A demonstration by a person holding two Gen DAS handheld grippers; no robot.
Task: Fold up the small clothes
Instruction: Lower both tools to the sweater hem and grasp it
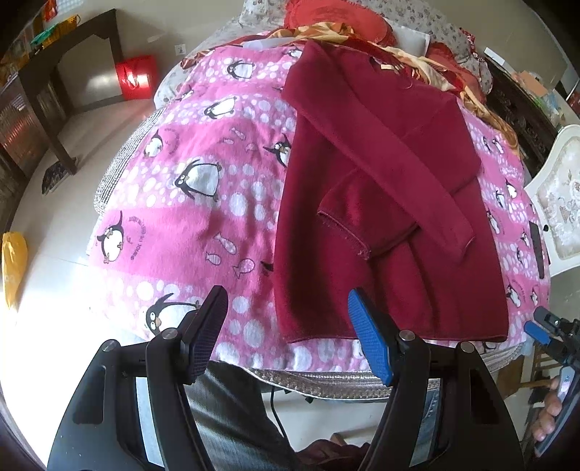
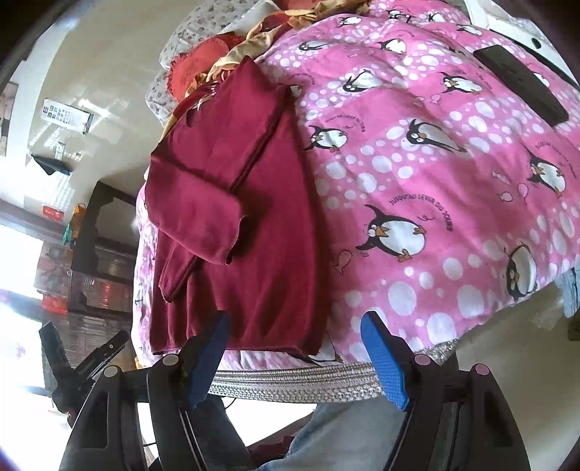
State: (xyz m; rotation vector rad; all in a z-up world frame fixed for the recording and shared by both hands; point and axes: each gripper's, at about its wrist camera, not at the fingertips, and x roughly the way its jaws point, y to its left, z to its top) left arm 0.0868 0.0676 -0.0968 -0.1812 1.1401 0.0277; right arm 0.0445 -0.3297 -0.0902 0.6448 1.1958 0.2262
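A dark red sweater (image 1: 391, 203) lies flat on a pink penguin blanket (image 1: 203, 181), both sleeves folded across its body. It also shows in the right wrist view (image 2: 239, 217), with the blanket (image 2: 435, 181) to its right. My left gripper (image 1: 286, 308) is open and empty, just above the sweater's near hem at its left corner. My right gripper (image 2: 295, 326) is open and empty, over the near hem at the sweater's right corner. The right gripper shows at the far right of the left wrist view (image 1: 543, 326).
A heap of red and floral cloth (image 1: 362, 25) lies behind the sweater. A dark flat remote-like object (image 2: 522, 85) lies on the blanket at the right. A white chair (image 1: 562, 192) stands on the right. The table's woven edge (image 2: 290, 380) is close below the grippers.
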